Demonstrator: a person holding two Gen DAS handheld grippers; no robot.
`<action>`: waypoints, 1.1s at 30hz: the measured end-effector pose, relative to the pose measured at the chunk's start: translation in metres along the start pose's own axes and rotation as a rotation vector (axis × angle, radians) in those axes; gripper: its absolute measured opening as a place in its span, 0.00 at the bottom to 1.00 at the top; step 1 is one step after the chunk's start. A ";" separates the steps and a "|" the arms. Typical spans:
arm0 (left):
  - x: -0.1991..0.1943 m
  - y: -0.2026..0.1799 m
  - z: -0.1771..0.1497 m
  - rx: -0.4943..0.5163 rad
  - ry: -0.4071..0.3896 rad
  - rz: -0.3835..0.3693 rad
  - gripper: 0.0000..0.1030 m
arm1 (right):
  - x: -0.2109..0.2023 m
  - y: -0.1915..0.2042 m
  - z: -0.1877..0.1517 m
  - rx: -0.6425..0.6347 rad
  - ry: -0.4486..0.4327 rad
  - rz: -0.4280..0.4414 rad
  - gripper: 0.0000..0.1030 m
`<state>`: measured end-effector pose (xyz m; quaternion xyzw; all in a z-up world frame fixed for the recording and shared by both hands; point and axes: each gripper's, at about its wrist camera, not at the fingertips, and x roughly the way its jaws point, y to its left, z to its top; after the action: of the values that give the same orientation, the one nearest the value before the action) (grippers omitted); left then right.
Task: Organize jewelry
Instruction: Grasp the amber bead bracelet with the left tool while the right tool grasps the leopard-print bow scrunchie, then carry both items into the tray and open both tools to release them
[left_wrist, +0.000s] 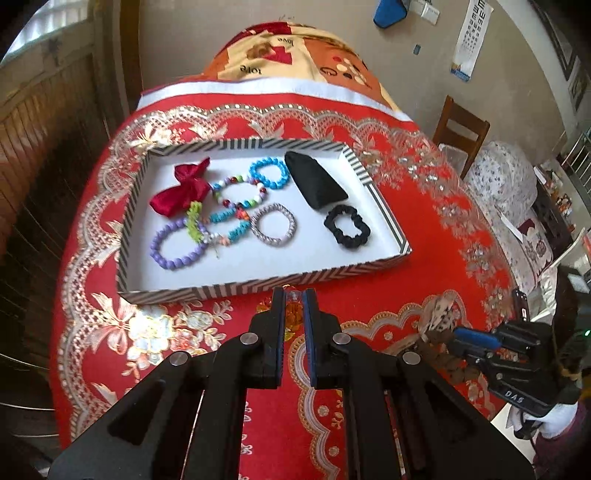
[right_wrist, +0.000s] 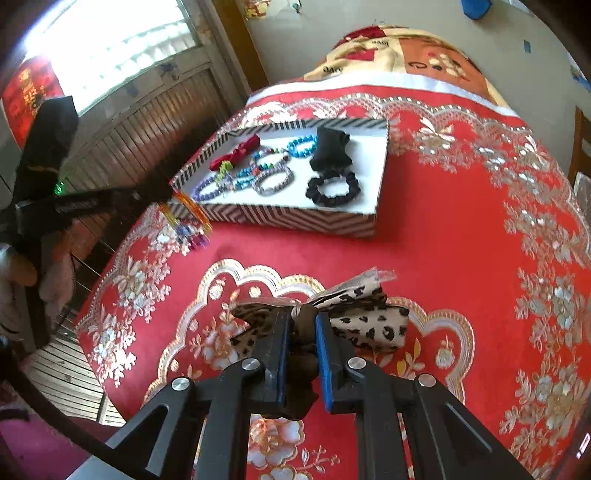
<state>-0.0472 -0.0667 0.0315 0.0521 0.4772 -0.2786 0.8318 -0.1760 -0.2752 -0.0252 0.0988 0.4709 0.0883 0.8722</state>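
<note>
Right claw (right_wrist: 301, 319) clamped on leopard bow (right_wrist: 364, 317); left claw (left_wrist: 294, 295) on amber bracelet (left_wrist: 294, 312); "DAS" label.

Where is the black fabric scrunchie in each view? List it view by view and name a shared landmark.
Left wrist view: the black fabric scrunchie lies right of centre, in the tray's near right corner.
Right wrist view: it lies above centre, by the tray's near edge.
Shared landmark: the black-and-white striped tray, with the black cloth pouch just behind the scrunchie.

Daylight poured through a window (right_wrist: 110, 48) above wood-slat panelling (left_wrist: 40, 122); a wooden chair (left_wrist: 460, 133) stood by the beige wall (left_wrist: 177, 40).
</note>
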 end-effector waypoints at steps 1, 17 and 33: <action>-0.002 0.001 0.001 -0.001 -0.003 0.002 0.08 | -0.001 0.000 -0.002 -0.003 0.001 -0.009 0.13; -0.028 0.001 0.032 0.016 -0.075 0.005 0.08 | -0.052 -0.001 0.039 0.000 -0.159 -0.001 0.12; -0.014 -0.009 0.066 0.036 -0.089 0.040 0.08 | -0.056 0.000 0.107 -0.046 -0.239 -0.004 0.12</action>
<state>-0.0069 -0.0918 0.0800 0.0642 0.4335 -0.2727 0.8565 -0.1165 -0.2983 0.0774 0.0878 0.3618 0.0850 0.9242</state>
